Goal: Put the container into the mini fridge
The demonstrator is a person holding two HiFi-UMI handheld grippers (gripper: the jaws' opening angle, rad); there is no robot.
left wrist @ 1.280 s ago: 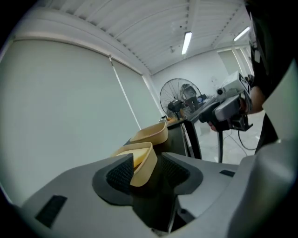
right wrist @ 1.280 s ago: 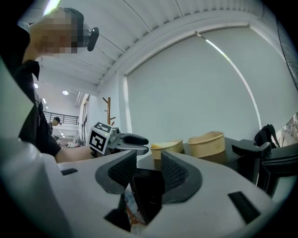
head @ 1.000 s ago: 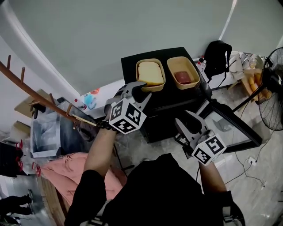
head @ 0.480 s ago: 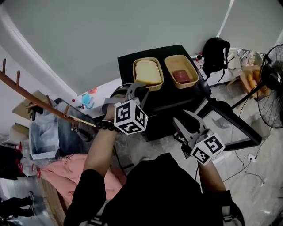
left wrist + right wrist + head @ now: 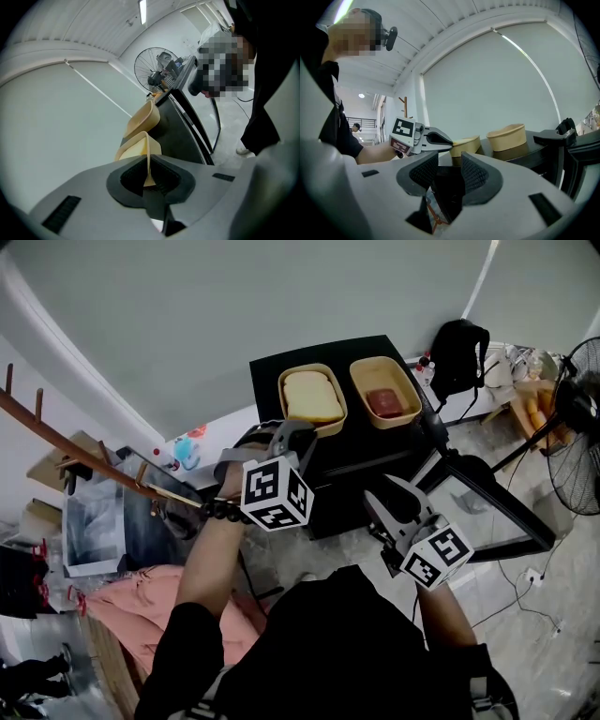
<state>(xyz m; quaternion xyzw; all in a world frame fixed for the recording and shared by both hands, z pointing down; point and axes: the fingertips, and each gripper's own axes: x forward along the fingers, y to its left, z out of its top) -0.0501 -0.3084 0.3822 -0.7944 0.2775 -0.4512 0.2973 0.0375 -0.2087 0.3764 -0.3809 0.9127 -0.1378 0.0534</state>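
My left gripper [image 5: 298, 432] has just clamped its fingers on the near rim of the container [image 5: 314, 397], atop the black mini fridge [image 5: 270, 376] beside a second tub [image 5: 386, 401]. My right gripper [image 5: 389, 498] hangs open and empty beside the open door [image 5: 487, 507].

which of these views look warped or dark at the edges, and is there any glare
Head view: sharp and evenly lit, but the wide lens bows the edge of the wall at left. Left gripper view: heavy fisheye, black corners, a bright ceiling light, no washed-out glare. Right gripper view: same fisheye and black corners, soft even light.
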